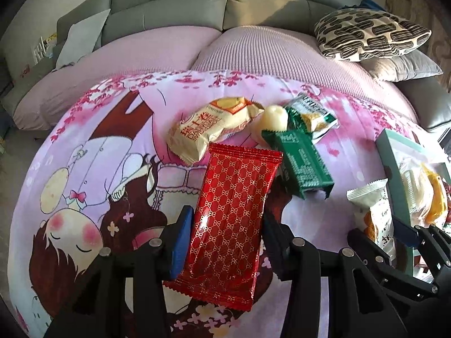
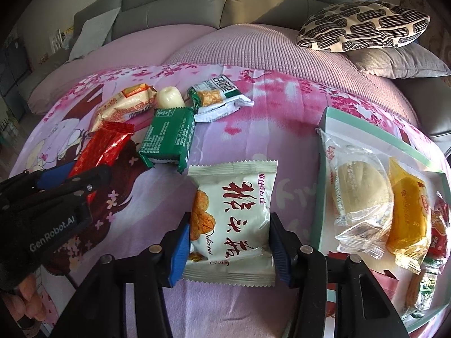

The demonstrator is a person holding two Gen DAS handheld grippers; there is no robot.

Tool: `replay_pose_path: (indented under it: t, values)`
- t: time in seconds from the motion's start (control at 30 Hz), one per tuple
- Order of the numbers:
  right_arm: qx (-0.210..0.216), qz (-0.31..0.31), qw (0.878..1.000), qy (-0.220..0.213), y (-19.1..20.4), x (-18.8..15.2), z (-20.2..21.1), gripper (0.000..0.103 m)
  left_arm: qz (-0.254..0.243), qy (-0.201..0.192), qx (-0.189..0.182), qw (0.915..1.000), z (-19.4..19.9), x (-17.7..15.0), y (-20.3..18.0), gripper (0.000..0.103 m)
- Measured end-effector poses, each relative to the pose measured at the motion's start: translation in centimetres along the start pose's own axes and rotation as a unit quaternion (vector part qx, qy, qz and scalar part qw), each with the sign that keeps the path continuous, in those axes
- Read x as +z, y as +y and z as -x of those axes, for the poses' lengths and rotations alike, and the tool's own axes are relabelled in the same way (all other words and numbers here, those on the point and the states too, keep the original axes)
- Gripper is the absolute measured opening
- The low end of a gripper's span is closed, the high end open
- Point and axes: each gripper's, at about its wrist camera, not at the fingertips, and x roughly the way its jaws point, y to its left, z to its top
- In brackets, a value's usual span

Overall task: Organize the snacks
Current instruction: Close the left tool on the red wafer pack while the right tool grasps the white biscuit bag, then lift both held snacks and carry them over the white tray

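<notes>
Meanwhile, red packet point(image 1: 229, 219) sits clamped between left tool point(image 1: 225, 242) pads.

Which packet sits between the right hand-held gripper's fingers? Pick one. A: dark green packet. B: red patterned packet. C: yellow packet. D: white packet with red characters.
D: the right hand-held gripper has the white packet with red characters between its blue pads, while the red patterned packet is in the left hand-held gripper.

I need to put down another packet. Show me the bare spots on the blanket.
Free: the blanket between the green packet and the tray, beyond the white packet; also the cartoon side, left of the red packet. Crowded: the far cluster of snacks and the tray.
</notes>
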Motion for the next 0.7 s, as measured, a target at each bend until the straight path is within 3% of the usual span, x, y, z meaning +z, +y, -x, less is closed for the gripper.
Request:
replay_pose_path:
  t: [0.7]
  values:
    - [0.015,-0.029,0.999,-0.04,-2.0,0.6,3.4,0.054,-0.002,-0.046,0.002,0.999,3.3,1.0,-0.3,0.047]
